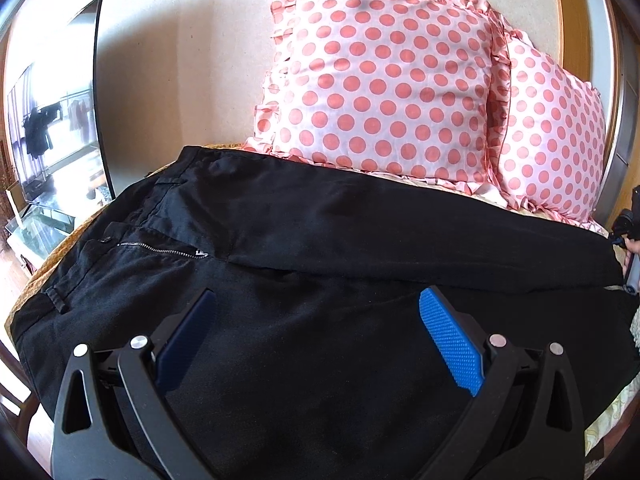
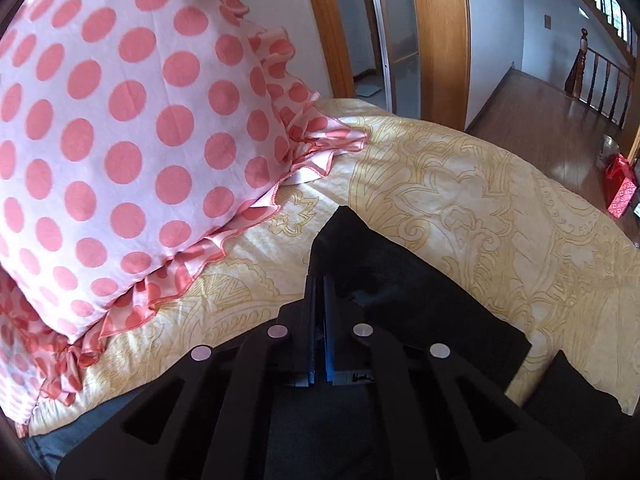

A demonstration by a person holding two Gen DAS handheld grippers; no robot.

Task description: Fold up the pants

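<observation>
Black pants (image 1: 320,220) lie spread across the bed, waistband and zipper (image 1: 160,248) to the left, legs running right. My left gripper (image 1: 316,312) hovers open over the thigh area, its blue pads (image 1: 450,344) wide apart with nothing between them. In the right wrist view my right gripper (image 2: 319,280) is shut, and the black hem of a pant leg (image 2: 400,280) rises in a peak between and ahead of its jaws. The left wrist view catches that right gripper (image 1: 632,268) and a hand at the far right end of the upper leg.
Two pink polka-dot pillows (image 1: 384,80) lean on the wall behind the pants. A yellow patterned bedspread (image 2: 460,200) covers the bed. A dark screen (image 1: 60,120) stands at the left. A doorway, wooden floor (image 2: 540,112) and a red bag (image 2: 620,192) lie beyond the bed's right side.
</observation>
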